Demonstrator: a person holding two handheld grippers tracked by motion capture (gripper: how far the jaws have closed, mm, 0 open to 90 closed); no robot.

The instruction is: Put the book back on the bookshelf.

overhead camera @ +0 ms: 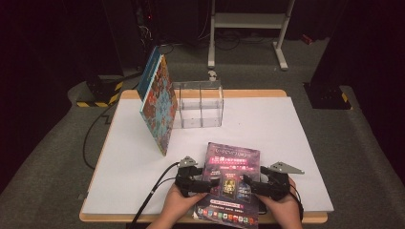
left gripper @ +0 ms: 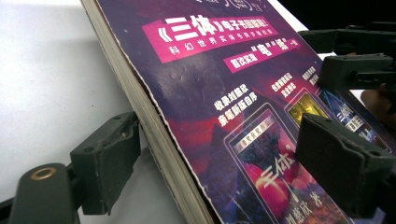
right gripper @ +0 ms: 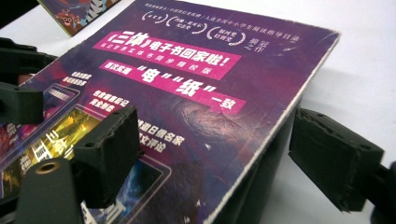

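Note:
A thick purple book with pink title bands lies at the near edge of the white table, its near end past the table's front edge. My left gripper reaches in at the book's left edge. In the left gripper view one jaw stands by the page edge and the other over the cover, with the jaws set wide. My right gripper comes in from the book's right edge. In the right gripper view one jaw hangs over the cover and the other stands clear of the book's side. Both are open, with the book between the jaws.
A colourful patterned book leans upright against a clear plastic box with dividers at the back of the white tabletop. Black cables trail off the table's left front. Beyond the table, a white frame stands on the grey floor.

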